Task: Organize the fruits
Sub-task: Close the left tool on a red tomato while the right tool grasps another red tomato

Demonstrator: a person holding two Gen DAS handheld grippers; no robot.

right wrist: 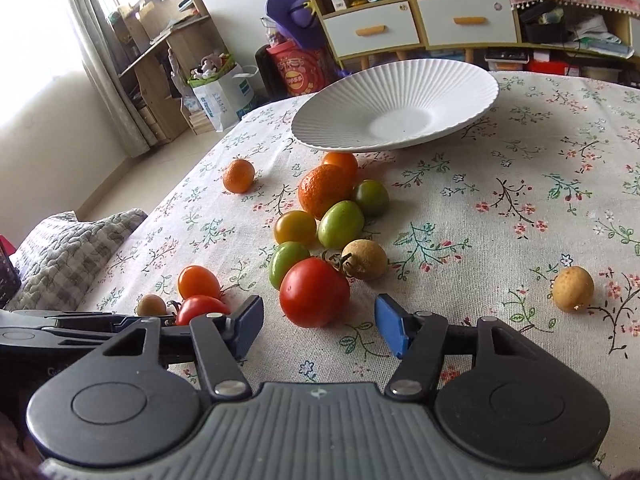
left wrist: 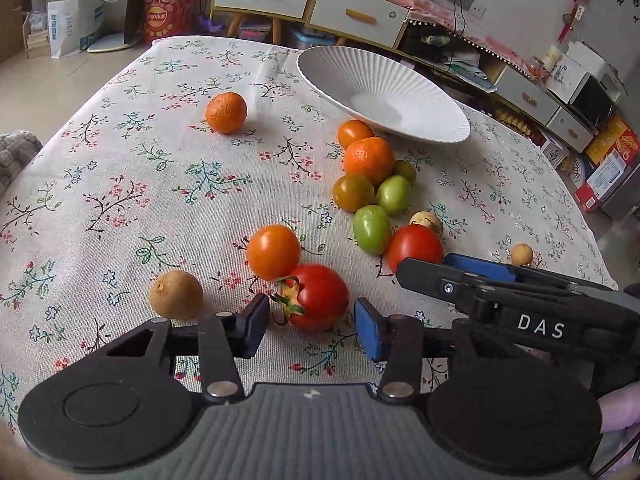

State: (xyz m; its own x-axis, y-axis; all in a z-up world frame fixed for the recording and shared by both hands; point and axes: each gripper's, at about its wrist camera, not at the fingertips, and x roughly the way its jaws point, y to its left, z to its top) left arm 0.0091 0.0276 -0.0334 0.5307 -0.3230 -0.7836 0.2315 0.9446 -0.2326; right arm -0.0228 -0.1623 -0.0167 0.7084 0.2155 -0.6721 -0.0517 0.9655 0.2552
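Red tomatoes (left wrist: 318, 297) between pads, left gripper (left wrist: 311, 326), right gripper (right wrist: 318, 326), untouched

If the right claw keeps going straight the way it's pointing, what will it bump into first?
Most likely the big red tomato. It sits right ahead of the right claw, between its open fingers but not touched yet. Just behind it lie a green tomato and a brown longan.

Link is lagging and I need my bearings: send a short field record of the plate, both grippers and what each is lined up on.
plate: white ribbed plate, nothing in it
left gripper: open, pads either side of a red stemmed tomato, not pressing it
right gripper: open, a second red tomato just ahead between its fingers
loose fruit: all on the floral tablecloth
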